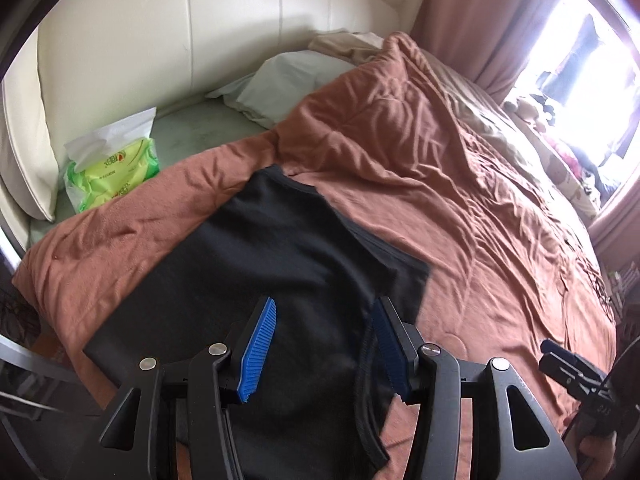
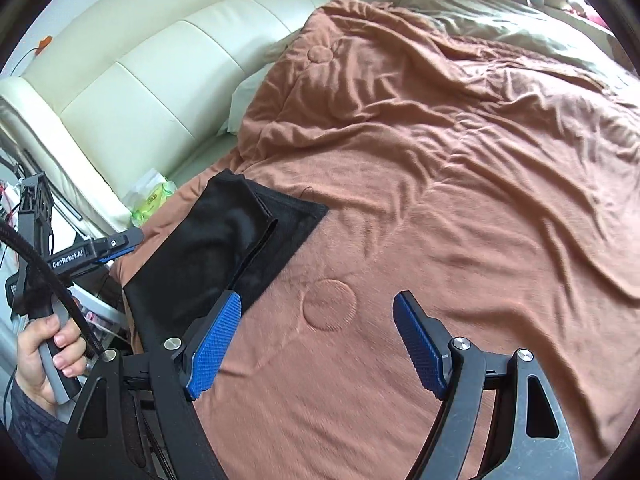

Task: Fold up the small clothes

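Black garment lies folded on my rust-brown bed cover

I hold the left gripper (image 1: 324, 344) half-spread above the black garment (image 1: 280, 248) at lower centre; the right gripper (image 2: 320, 344) gapes wide, empty, over the bed cover (image 2: 440, 200).

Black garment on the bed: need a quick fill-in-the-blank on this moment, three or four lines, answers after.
1. The black garment lies on a quilt whose colour is ____.
2. The left gripper hovers with its jaws ____, nothing pinched between them.
3. The pads of the right gripper are coloured ____.
4. The green tissue pack sits by the cream ____.

Answers: rust-brown; open; blue; headboard
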Tool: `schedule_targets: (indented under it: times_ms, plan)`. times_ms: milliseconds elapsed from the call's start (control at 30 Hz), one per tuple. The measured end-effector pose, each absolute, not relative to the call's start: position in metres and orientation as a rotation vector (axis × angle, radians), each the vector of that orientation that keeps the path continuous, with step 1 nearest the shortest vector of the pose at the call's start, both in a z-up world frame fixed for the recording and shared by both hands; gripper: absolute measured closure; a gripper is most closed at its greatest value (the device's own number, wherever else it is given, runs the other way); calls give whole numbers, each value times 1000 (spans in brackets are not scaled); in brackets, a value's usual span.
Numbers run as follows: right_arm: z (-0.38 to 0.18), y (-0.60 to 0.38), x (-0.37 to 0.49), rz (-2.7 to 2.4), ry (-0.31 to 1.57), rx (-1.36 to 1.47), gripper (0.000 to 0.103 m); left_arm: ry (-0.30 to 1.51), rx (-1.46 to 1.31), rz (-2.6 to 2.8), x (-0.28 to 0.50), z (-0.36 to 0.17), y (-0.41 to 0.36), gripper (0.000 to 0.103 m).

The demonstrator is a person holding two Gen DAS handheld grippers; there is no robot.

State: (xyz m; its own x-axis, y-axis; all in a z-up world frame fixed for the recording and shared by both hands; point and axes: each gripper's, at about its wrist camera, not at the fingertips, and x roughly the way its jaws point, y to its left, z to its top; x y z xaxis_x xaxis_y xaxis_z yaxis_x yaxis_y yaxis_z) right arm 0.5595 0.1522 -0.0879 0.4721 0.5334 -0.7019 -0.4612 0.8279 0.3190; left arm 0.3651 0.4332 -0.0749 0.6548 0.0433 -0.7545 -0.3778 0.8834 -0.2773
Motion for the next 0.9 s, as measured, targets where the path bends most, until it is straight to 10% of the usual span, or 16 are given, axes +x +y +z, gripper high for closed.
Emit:
schedule_targets:
  times_ms: [233, 433, 900]
  plan:
    - [-46, 117, 521, 576, 839, 53, 25, 783, -423, 199, 342, -51, 381, 25]
    - [-19, 89, 481, 535, 810, 45, 0, 741, -357, 180, 320, -29, 335, 0]
    - [19, 28, 375, 509, 754, 55, 0, 695, -286, 103, 250, 6, 262, 0]
